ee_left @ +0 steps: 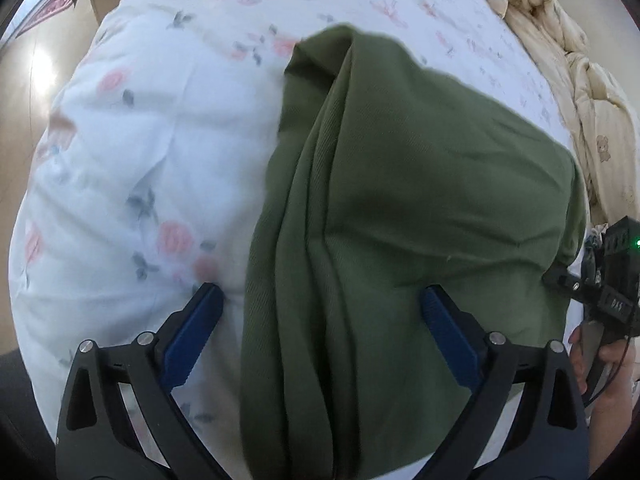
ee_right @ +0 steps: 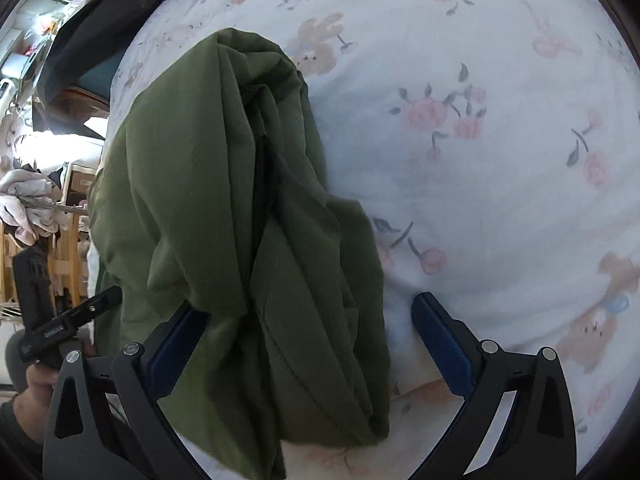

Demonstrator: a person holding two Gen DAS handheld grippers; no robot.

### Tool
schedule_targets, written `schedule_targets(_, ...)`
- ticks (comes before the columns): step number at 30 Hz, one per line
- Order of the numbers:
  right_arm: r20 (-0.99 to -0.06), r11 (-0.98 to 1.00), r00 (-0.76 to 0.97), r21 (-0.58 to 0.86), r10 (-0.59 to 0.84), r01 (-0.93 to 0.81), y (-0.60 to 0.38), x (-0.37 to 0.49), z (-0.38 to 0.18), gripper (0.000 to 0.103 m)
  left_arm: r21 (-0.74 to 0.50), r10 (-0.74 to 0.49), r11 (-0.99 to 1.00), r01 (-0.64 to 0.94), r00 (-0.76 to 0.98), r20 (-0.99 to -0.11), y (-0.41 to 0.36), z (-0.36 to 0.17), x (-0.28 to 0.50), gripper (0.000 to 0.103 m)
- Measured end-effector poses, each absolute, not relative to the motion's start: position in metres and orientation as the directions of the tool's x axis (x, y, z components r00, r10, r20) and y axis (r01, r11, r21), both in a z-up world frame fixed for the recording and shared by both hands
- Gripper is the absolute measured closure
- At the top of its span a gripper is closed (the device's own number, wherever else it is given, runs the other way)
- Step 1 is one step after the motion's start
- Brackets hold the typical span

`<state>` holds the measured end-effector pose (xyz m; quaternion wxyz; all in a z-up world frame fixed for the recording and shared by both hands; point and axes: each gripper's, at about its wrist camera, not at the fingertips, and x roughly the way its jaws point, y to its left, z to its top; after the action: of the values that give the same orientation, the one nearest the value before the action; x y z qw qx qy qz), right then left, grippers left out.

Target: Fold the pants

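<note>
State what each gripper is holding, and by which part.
Nothing is held. The left gripper and right gripper both stand open astride the green pants, which lie bunched on the floral bedsheet; no pad pinches the cloth.

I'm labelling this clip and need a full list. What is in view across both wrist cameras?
pants: one, olive green, bunched in folds on the bed, lying between the open fingers of both grippers.
bedsheet: one, white with pink flowers and small bears, covering the bed under the pants.
quilt: one, cream, crumpled along the far right edge of the bed in the left wrist view.
floor: pale and glossy, left of the bed in the left wrist view.
room clutter: several items, mixed colours, off the bed at the left of the right wrist view; too blurred to name.
left gripper: one, black with blue pads, open over the pants.
right gripper: one, black with blue pads, open over the pants.
</note>
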<state>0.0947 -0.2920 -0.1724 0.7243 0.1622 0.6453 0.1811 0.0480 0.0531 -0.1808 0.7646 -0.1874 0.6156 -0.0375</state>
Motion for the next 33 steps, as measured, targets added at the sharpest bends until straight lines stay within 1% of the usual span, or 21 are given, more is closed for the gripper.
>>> schedule_targets(1, -0.877, 0.884, 0.105, 0.464, 0.468, -0.063, -0.288, 0.095, -0.171, 0.000, -0.351, -0.302, 0.922, -0.162, 0.265, -0.916, 0.053, -0.178, 0.048, 0.015)
schedule_targets(2, -0.875, 0.880, 0.099, 0.469, 0.474, -0.075, -0.285, 0.096, -0.170, 0.007, -0.357, -0.314, 0.925, -0.134, 0.262, -0.913, 0.049, -0.177, 0.050, 0.033)
schedule_targets(3, -0.871, 0.876, 0.098, 0.474, 0.481, -0.084, -0.280, 0.094, -0.169, 0.015, -0.365, -0.331, 0.925, -0.109, 0.245, -0.911, 0.045, -0.176, 0.050, 0.043)
schedule_targets(4, -0.871, 0.875, 0.095, 0.473, 0.482, -0.105, -0.276, 0.094, -0.167, 0.018, -0.390, -0.363, 0.916, -0.093, 0.225, -0.904, 0.041, -0.176, 0.051, 0.057)
schedule_targets(5, -0.873, 0.876, 0.093, 0.468, 0.478, -0.114, -0.275, 0.092, -0.165, 0.023, -0.403, -0.378, 0.911, -0.091, 0.210, -0.902, 0.039, -0.176, 0.051, 0.062)
schedule_targets(6, -0.876, 0.878, 0.089, 0.464, 0.475, -0.116, -0.273, 0.092, -0.164, 0.026, -0.401, -0.378, 0.912, -0.087, 0.202, -0.903, 0.038, -0.177, 0.051, 0.065)
schedule_targets(7, -0.880, 0.882, 0.089, 0.458, 0.467, -0.110, -0.273, 0.092, -0.166, 0.029, -0.390, -0.371, 0.918, -0.069, 0.199, -0.907, 0.035, -0.177, 0.053, 0.078)
schedule_targets(8, -0.883, 0.885, 0.081, 0.454, 0.462, -0.100, -0.271, 0.093, -0.167, 0.042, -0.353, -0.343, 0.935, -0.021, 0.190, -0.920, 0.028, -0.176, 0.054, 0.088)
schedule_targets(9, -0.882, 0.883, 0.069, 0.459, 0.466, -0.098, -0.268, 0.093, -0.164, 0.057, -0.317, -0.314, 0.948, 0.015, 0.198, -0.929, 0.023, -0.173, 0.055, 0.091)
schedule_targets(10, -0.882, 0.883, 0.069, 0.459, 0.466, -0.096, -0.264, 0.092, -0.159, 0.061, -0.297, -0.297, 0.954, 0.031, 0.208, -0.932, 0.020, -0.169, 0.055, 0.094)
schedule_targets(12, -0.882, 0.885, 0.100, 0.450, 0.461, -0.118, -0.259, 0.087, -0.146, 0.077, -0.297, -0.295, 0.955, 0.026, 0.230, -0.928, 0.020, -0.159, 0.052, 0.095)
schedule_targets(15, -0.840, 0.853, 0.150, 0.510, 0.522, -0.111, -0.263, 0.079, -0.123, 0.083, -0.322, -0.315, 0.947, 0.022, 0.279, -0.907, 0.023, -0.137, 0.049, 0.096)
schedule_targets(17, -0.817, 0.838, 0.189, 0.523, 0.544, -0.155, -0.261, 0.071, -0.104, 0.084, -0.331, -0.325, 0.943, 0.037, 0.320, -0.890, 0.027, -0.120, 0.043, 0.096)
schedule_targets(19, -0.797, 0.825, 0.216, 0.540, 0.565, -0.166, -0.260, 0.066, -0.092, 0.084, -0.350, -0.340, 0.936, 0.035, 0.344, -0.875, 0.031, -0.111, 0.041, 0.097)
schedule_targets(22, -0.768, 0.811, 0.261, 0.553, 0.585, -0.190, -0.260, 0.060, -0.076, 0.084, -0.338, -0.330, 0.940, 0.051, 0.400, -0.855, 0.038, -0.093, 0.037, 0.097)
schedule_targets(25, -0.745, 0.806, 0.308, 0.553, 0.591, -0.209, -0.252, 0.063, -0.058, 0.084, -0.352, -0.343, 0.934, 0.067, 0.455, -0.822, 0.046, -0.068, 0.036, 0.097)
schedule_targets(28, -0.713, 0.788, 0.337, 0.575, 0.615, -0.222, -0.254, 0.071, -0.046, 0.084, -0.360, -0.344, 0.931, 0.066, 0.488, -0.802, 0.048, -0.045, 0.059, 0.097)
schedule_targets(30, -0.712, 0.800, 0.365, 0.548, 0.600, -0.245, -0.247, 0.089, -0.034, 0.084, -0.361, -0.343, 0.931, 0.061, 0.494, -0.799, 0.056, -0.038, 0.081, 0.097)
schedule_targets(33, -0.704, 0.798, 0.379, 0.548, 0.601, -0.250, -0.240, 0.125, -0.026, 0.084, -0.315, -0.306, 0.946, 0.074, 0.526, -0.794, 0.062, -0.030, 0.119, 0.097)
